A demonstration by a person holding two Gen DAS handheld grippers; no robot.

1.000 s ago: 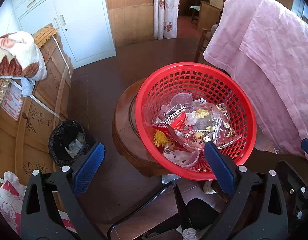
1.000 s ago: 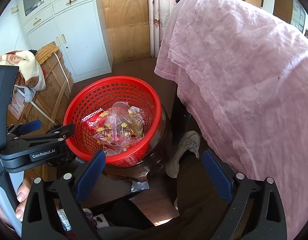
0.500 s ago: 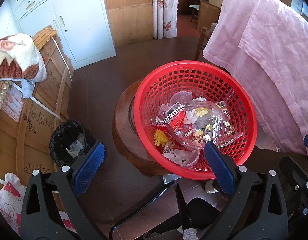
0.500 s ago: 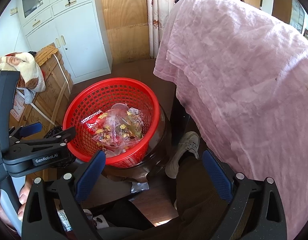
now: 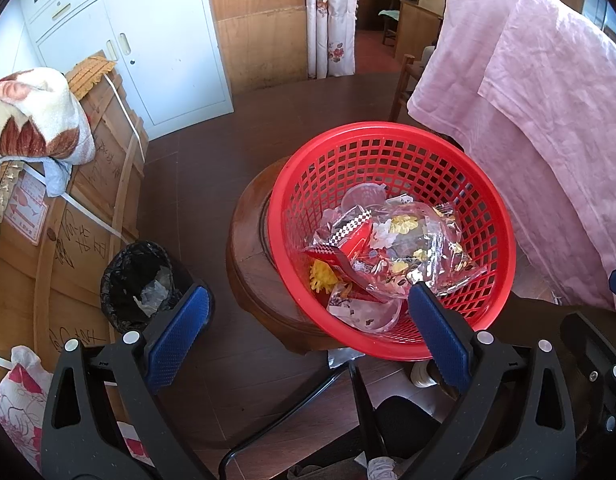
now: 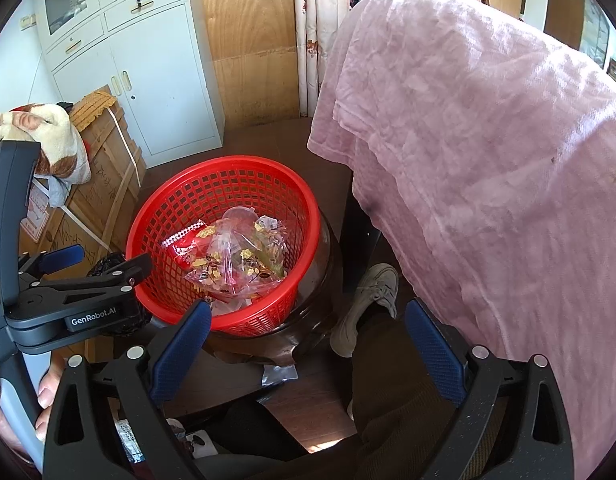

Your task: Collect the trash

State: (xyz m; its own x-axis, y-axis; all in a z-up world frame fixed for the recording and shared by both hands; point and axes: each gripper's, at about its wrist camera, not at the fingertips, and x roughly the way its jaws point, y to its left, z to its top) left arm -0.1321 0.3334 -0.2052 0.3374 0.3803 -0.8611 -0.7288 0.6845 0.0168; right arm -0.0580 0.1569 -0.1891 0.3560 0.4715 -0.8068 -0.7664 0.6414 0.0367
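A red mesh basket [image 5: 388, 160] sits on a round wooden stool [image 5: 248, 264]. It holds trash [image 5: 392, 252]: clear plastic wrappers, a red packet and plastic lids. The basket also shows in the right wrist view [image 6: 212, 196], with the trash [image 6: 232, 256] inside. My left gripper [image 5: 308, 328] is open and empty, above the basket's near-left rim. My right gripper [image 6: 304, 344] is open and empty, near the basket's right side. The left gripper shows in the right wrist view [image 6: 100, 264], left of the basket.
A black-lined bin [image 5: 140, 284] stands on the floor left of the stool. A wooden crate [image 5: 68, 232] with a blanket [image 5: 32, 120] is further left. A pink cloth [image 6: 488, 160] drapes over furniture at right. A shoe [image 6: 368, 300] is by the stool. White cabinets [image 5: 156, 40] stand behind.
Both views have shifted slightly; the basket sits a little further from the right gripper. Both grippers stay open and empty.
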